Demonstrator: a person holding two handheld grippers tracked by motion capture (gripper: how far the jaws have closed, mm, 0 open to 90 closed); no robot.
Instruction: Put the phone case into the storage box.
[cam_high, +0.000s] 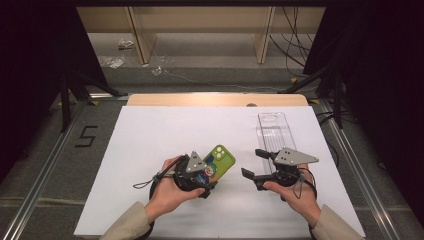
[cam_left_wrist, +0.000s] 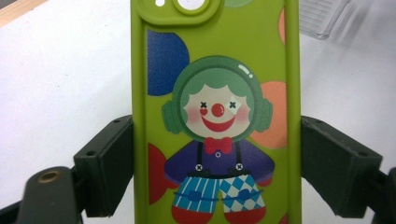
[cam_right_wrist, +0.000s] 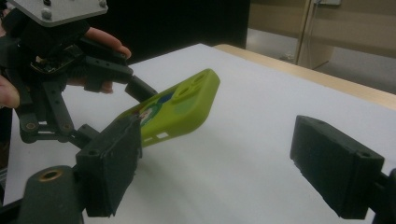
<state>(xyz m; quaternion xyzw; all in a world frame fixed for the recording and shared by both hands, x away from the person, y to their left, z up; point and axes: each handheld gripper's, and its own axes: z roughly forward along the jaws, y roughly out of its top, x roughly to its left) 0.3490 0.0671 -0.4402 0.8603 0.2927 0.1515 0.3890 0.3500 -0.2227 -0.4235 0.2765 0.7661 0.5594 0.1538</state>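
Note:
A lime-green phone case (cam_high: 221, 159) printed with a clown sits between the jaws of my left gripper (cam_high: 200, 175), which is shut on its long sides near the lower end. In the left gripper view the case (cam_left_wrist: 215, 93) stands upright, both pads pressing its edges, with the gripper (cam_left_wrist: 217, 163) centred on it. The case is lifted and tilted above the white sheet in the right gripper view (cam_right_wrist: 184, 102). My right gripper (cam_high: 252, 164) hovers to the right of the case, open with nothing between its jaws (cam_right_wrist: 224, 172).
A clear plastic tray (cam_high: 275, 131) lies on the white sheet (cam_high: 165, 130) at the back right, its corner visible (cam_left_wrist: 322, 16). The table's wooden edge (cam_high: 215, 100) runs along the back. Dark stand legs (cam_high: 70, 95) flank the table.

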